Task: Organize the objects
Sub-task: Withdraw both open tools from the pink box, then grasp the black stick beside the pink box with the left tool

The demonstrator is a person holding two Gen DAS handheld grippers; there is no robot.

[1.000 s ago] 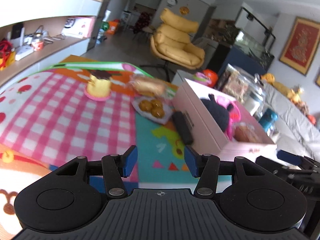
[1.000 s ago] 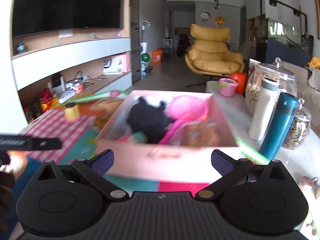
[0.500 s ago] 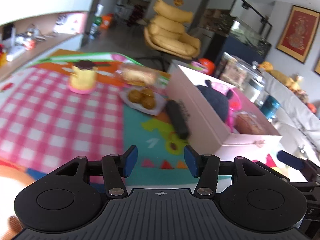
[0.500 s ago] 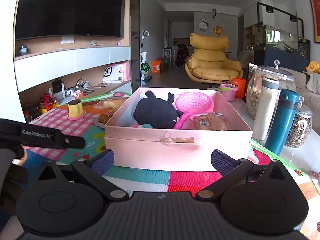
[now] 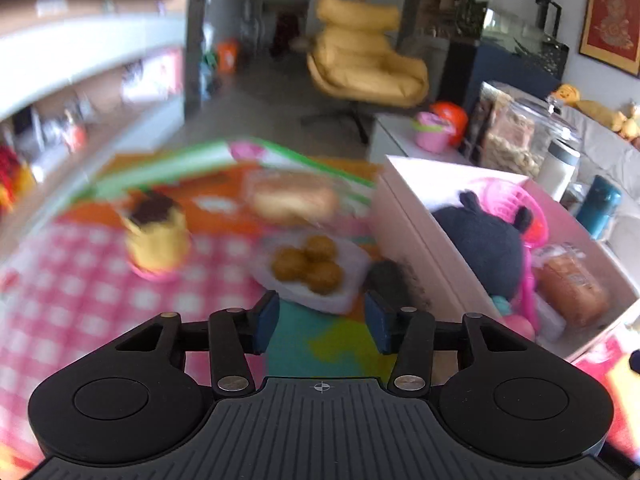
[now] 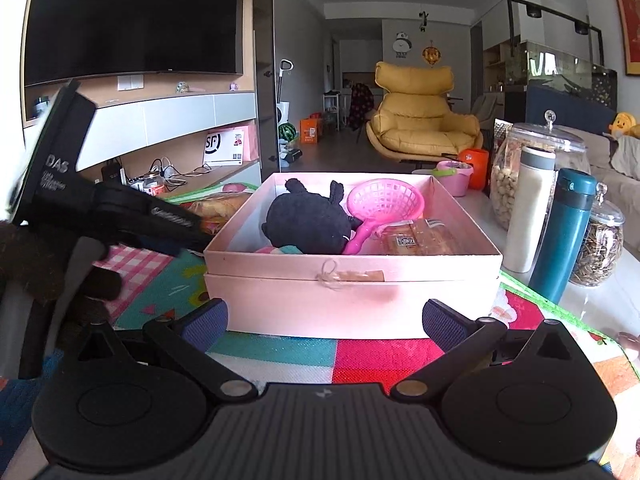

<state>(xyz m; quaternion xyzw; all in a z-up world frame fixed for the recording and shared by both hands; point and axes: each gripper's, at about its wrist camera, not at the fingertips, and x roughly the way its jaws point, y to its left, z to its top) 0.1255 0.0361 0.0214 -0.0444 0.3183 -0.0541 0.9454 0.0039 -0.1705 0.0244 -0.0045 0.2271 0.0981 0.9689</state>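
The open pink cardboard box [image 6: 352, 280] is sitting just beyond the right gripper [image 6: 324, 324], whose jaws are gaping empty; left of it, the left gripper [image 5: 322, 320] is closing emptily toward the bagged brown buns [image 5: 308, 266], probably to box them.

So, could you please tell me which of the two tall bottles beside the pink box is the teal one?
The teal bottle is the one farther from the pink box; the white bottle stands between them.
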